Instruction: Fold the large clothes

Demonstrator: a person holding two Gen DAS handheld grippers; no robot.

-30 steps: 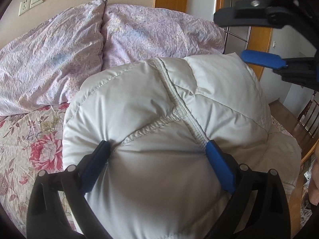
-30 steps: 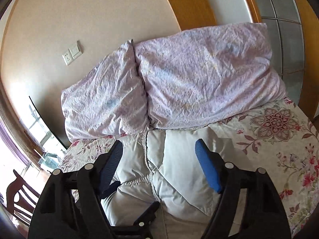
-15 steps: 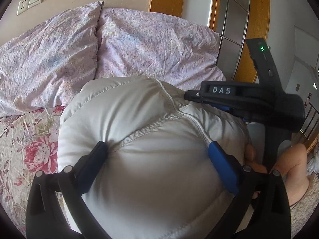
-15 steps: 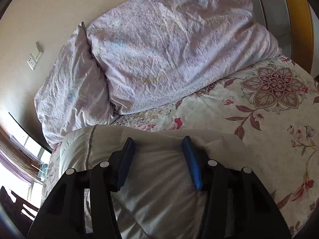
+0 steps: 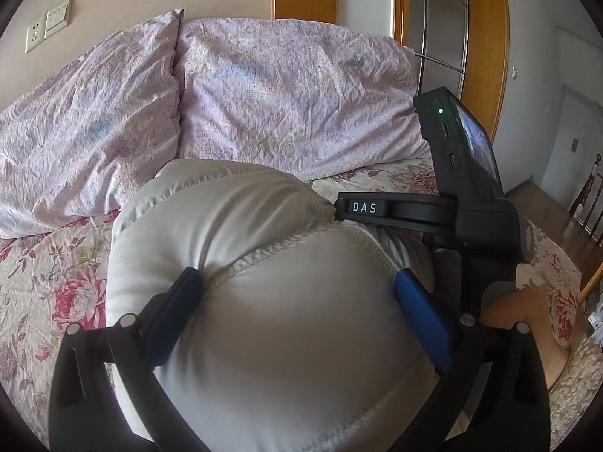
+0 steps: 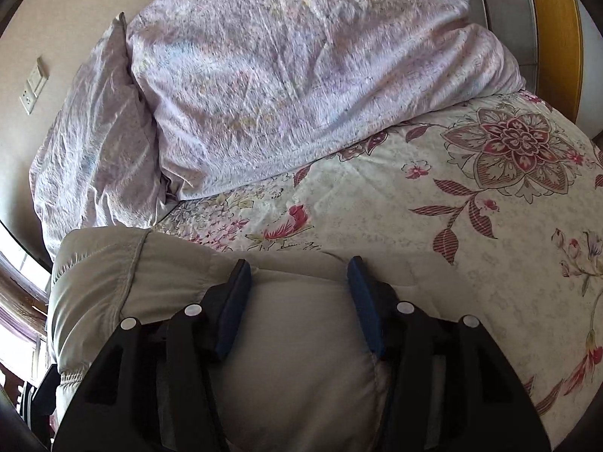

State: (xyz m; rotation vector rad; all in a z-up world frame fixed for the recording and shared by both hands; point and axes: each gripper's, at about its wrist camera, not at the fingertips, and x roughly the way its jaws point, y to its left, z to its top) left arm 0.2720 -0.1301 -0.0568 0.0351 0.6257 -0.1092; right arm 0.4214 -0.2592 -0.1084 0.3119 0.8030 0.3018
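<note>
— Gripping what? Left gripper point(image 5: 297, 293)?
— White puffer jacket point(image 5: 264, 263), bunched on the floral bedspread point(image 5: 49, 275); wide-spread fingers pressed into its bulk either side.
— Right gripper point(image 6: 299, 280)?
— Narrower gap, fingers squeezing a padded fold, near the lilac pillows point(image 6: 301, 75).

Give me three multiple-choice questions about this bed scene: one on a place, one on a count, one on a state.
1. Where does the white puffer jacket lie?
A. on the floral bedspread
B. on a chair
C. on the floor

2. How many lilac pillows lean at the wall?
A. one
B. two
C. four

3. What do the left gripper and right gripper do?
A. both hang free
B. both squeeze the jacket
C. only one touches it

Answers: 1 A, floral fabric surrounds it; 2 B, two lie side by side; 3 B, padding bulges between each pair of fingers.
</note>
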